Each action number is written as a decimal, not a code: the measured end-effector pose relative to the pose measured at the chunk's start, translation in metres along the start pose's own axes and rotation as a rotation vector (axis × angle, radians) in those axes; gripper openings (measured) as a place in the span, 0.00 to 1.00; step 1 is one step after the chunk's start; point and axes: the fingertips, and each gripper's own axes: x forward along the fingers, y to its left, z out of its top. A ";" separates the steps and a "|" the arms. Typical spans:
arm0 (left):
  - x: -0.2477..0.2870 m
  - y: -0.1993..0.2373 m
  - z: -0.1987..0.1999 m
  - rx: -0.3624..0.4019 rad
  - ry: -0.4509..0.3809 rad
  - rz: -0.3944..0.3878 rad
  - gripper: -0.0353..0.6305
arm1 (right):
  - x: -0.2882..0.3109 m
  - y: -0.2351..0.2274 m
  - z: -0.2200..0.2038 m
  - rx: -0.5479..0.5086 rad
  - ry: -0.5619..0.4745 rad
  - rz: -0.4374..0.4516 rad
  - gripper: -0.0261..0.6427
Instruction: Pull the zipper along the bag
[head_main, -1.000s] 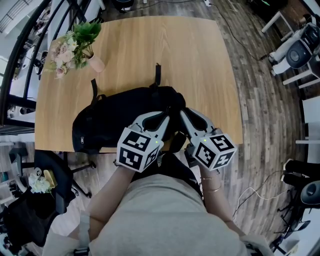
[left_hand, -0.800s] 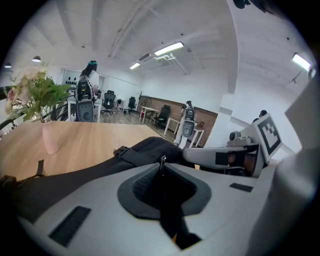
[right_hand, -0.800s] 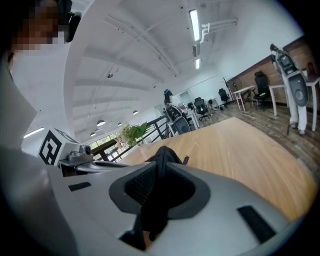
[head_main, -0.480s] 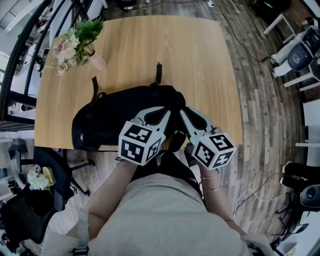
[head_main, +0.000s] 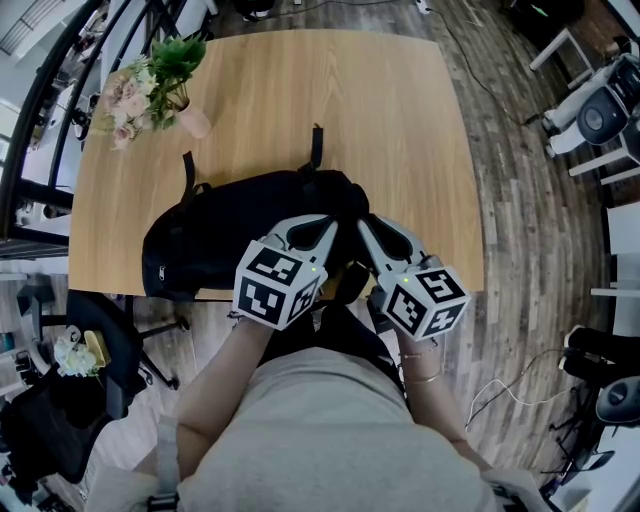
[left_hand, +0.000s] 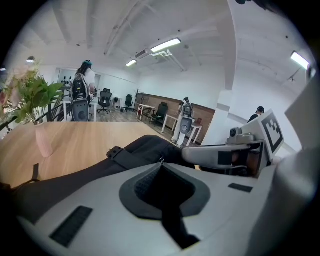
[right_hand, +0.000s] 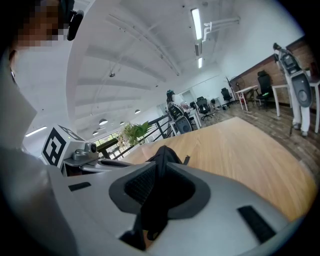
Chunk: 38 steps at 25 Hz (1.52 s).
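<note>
Currently laid across the table (head_main: 400, 120) toward its 6 o'clock edge: black bag (head_main: 220, 235). At the bag's 3 o'clock end, left gripper (left_hand: 161, 164) clamped shut on what appears to be the small metal zipper pull (left_hand: 160, 160), tip detail barely resolved. Just beside, at its 3 o'clock, right gripper (right_hand: 159, 151) clenched on a fold of bag fabric. Well apart, at the table's 10 o'clock corner: flower vase (head_main: 192, 123).

Light wood table (head_main: 300, 90), rounded corners, centre of scene.
Grey-brown plank floor (head_main: 520, 200), right and far.
Flower vase (head_main: 190, 124) on table, far left corner.
Black office chair (head_main: 100, 340), near left.
Dark railing (head_main: 45, 110), far left.
White ceiling (left_hand: 100, 25), strip lights (left_hand: 165, 45) lit.
White cable (head_main: 510, 385) on floor, near right.
</note>
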 end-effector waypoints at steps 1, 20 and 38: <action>-0.002 0.000 0.000 0.011 0.002 0.001 0.08 | 0.000 0.000 0.000 -0.003 0.001 0.002 0.15; -0.030 0.010 0.000 0.040 -0.009 0.089 0.08 | -0.001 0.000 0.002 0.009 0.001 0.066 0.14; -0.097 0.054 -0.026 -0.075 -0.079 0.339 0.08 | -0.001 -0.005 0.001 -0.016 0.007 0.074 0.14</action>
